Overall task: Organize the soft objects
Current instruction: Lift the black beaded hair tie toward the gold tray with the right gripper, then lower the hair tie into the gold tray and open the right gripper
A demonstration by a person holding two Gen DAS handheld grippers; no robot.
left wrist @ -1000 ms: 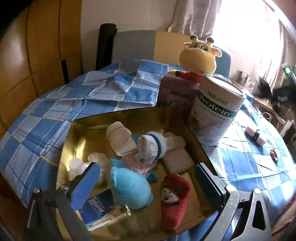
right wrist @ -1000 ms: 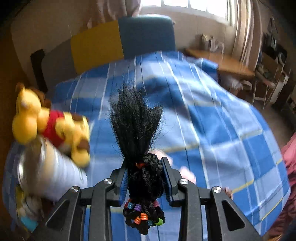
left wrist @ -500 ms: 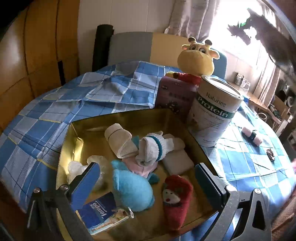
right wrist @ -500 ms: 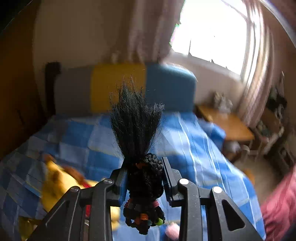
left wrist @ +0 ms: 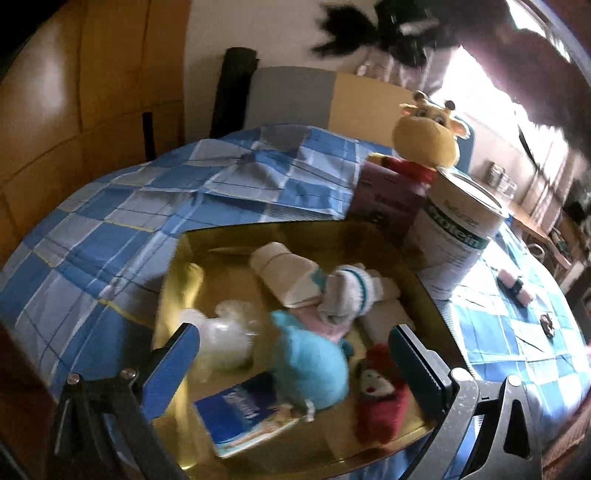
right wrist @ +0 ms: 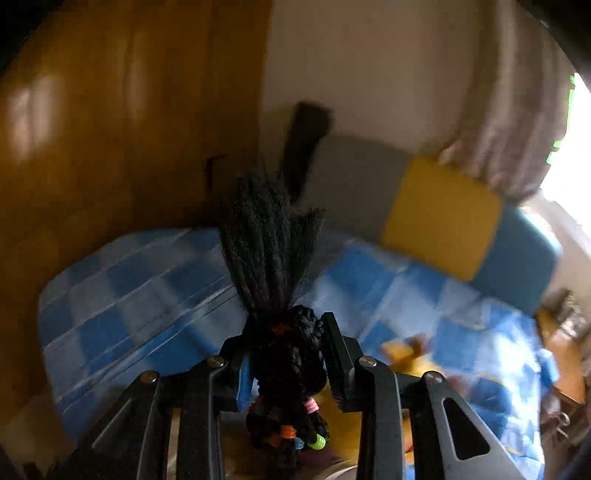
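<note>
Left claw is seen nearest the lens, its blue-padded fingers set wide apart with nothing between them, held over a gold tray on the blue checked bedspread. Within the tray, nearest the claw, a blue tissue packet, a light-blue plush and a red sock toy are noted; a white fluffy item lies to the left. Farther in, a rolled cream sock, a white sock with a blue band and a pink cloth are heaped together, touching. Beyond the tray's far right corner a protein tin is stood upright, with a pink box beside it and a yellow giraffe plush behind both. On the bedspread right of the tin, a pink roll with a dark band and a small dark item are left well apart. Right claw is clamped on a black braided hair piece; coloured bands are seen at its near end, loose strands fanning forward. In the left view this hair piece is glimpsed, blurred, high above the far end of the bed, near the multicoloured headboard and curtain.
</note>
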